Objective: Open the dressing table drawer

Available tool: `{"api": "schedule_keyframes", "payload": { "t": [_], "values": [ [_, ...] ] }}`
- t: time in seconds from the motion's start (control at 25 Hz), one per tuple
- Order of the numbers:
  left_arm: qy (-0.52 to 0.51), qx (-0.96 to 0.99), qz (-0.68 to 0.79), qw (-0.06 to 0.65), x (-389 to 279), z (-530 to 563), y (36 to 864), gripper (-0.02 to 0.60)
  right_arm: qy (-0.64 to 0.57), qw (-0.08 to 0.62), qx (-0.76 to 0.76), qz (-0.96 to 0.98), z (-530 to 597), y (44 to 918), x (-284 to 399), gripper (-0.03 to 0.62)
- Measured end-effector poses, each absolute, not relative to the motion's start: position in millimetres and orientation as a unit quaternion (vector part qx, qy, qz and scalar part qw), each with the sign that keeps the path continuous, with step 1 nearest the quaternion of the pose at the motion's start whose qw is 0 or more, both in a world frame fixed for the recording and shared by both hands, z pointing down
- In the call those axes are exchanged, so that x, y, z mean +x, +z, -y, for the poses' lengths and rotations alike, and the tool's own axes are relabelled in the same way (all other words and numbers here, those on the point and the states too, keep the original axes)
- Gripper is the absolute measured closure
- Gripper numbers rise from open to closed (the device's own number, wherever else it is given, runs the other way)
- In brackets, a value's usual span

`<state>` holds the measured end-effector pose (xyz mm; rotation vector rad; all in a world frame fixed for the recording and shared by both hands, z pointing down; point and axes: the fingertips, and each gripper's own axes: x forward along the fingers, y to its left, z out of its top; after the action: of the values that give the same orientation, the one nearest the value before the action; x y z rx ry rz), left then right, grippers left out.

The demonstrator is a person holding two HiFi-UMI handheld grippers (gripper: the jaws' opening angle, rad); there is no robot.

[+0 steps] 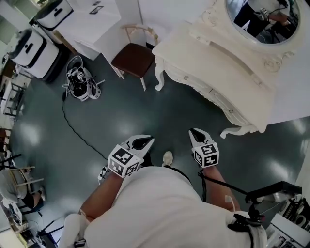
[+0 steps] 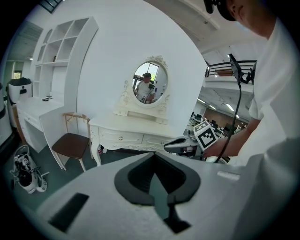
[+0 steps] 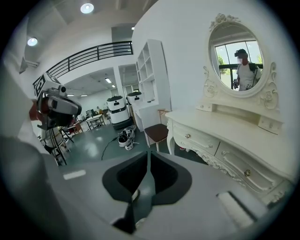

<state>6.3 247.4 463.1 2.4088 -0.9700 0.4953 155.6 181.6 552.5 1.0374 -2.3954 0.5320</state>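
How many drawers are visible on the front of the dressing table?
2. One drawer is at the end near the chair; the other is farther from it. The far end of the dressing table is cut off, so another may be hidden.

We record a glossy, dark grey-green floor (image 1: pixel 121 121) that reflects the overhead light in pale patches, with a black cable (image 1: pixel 70 126) lying across it. Against the plain white wall (image 2: pixel 112 51) stand a wooden chair (image 1: pixel 134 58) with a dark brown seat and a white desk (image 1: pixel 97 24), with a tall white shelf unit (image 2: pixel 61 42) above the desk. Beyond, we see an open hall with round ceiling lamps (image 3: pixel 86 8) and an upper level edged by a black railing (image 3: pixel 93 50).
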Motion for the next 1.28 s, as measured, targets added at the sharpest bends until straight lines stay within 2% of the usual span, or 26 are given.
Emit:
{"api": "schedule_keyframes", "payload": {
  "t": [0.4,0.6,0.8,1.28],
  "values": [
    [0.158,0.901,0.31,0.258,-78.2,-83.1,485.3,0.58,0.197,0.232,0.447,0.841,-8.7,561.9,96.6,0.568],
    [0.178,0.924,0.259,0.219,-117.7,0.2,466.1,0.579,0.2,0.218,0.513,0.806,83.4,553.6,77.9,0.556],
    [0.191,0.921,0.256,0.222,-168.5,60.4,471.2,0.578,0.217,0.207,0.558,0.774,161.7,568.3,61.4,0.546],
    [0.17,0.89,0.337,0.255,-198.4,175.1,465.8,0.579,0.253,0.178,0.614,0.726,376.8,599.9,113.5,0.511]
  ]
}}
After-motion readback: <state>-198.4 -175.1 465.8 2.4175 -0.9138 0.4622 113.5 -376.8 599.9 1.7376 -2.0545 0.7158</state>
